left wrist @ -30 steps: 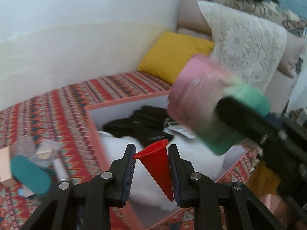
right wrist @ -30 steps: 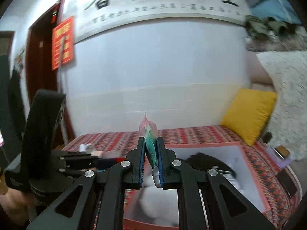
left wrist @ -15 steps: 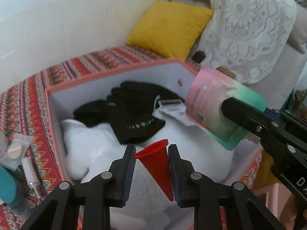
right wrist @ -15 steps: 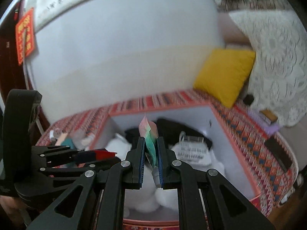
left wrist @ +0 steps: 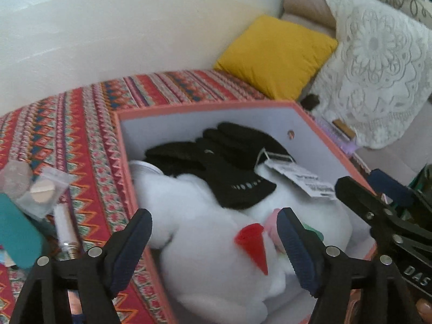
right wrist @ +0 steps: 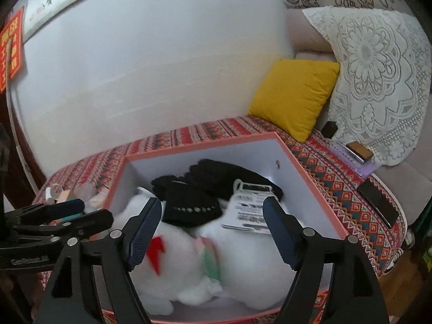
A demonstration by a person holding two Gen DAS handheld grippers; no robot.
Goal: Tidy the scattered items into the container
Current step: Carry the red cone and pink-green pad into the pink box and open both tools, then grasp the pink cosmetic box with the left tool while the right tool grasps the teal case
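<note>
So both sets of tongs are seen spread wide over the pink box (right wrist: 310, 181), nothing clamped in either. The left tongs (left wrist: 213, 245) are hung over the near-left part of the box, the right tongs (right wrist: 213, 229) over its middle. A red cone (left wrist: 253, 245) is lying on the white plush toy (left wrist: 205, 264) inside, and a pink-and-green packet (right wrist: 209, 256) is wedged in the fold of the plush just beside it. Looks like a drop-off step, judging by that.

To get this bit done well, the tongs should probably be lifted straight up and out before anything is swung sideways, so the box rim isn't clipped and the cone isn't dragged off the plush. The black gloves (left wrist: 229, 167) and their paper tag (left wrist: 299, 175) sit toward the far side and needn't be touched.

What's left: a small cluster is seen on the patterned bedspread (left wrist: 81, 129) off the box's left edge, a clear baggie with a round pad (left wrist: 44, 189), a teal thing (left wrist: 19, 240) and a white tube (left wrist: 64, 229). That pile is only properly shown in the left wrist view; in the right wrist view it's mostly hidden behind the left tongs.

The right wrist view gives what the left can't: a dark phone-like slab (right wrist: 378, 202) and a small case on something lilac (right wrist: 359, 152) toward the bedspread's right edge, past the box. Whether those count as scattered items can't be told. The yellow cushion (right wrist: 294, 97) shows in both.
</note>
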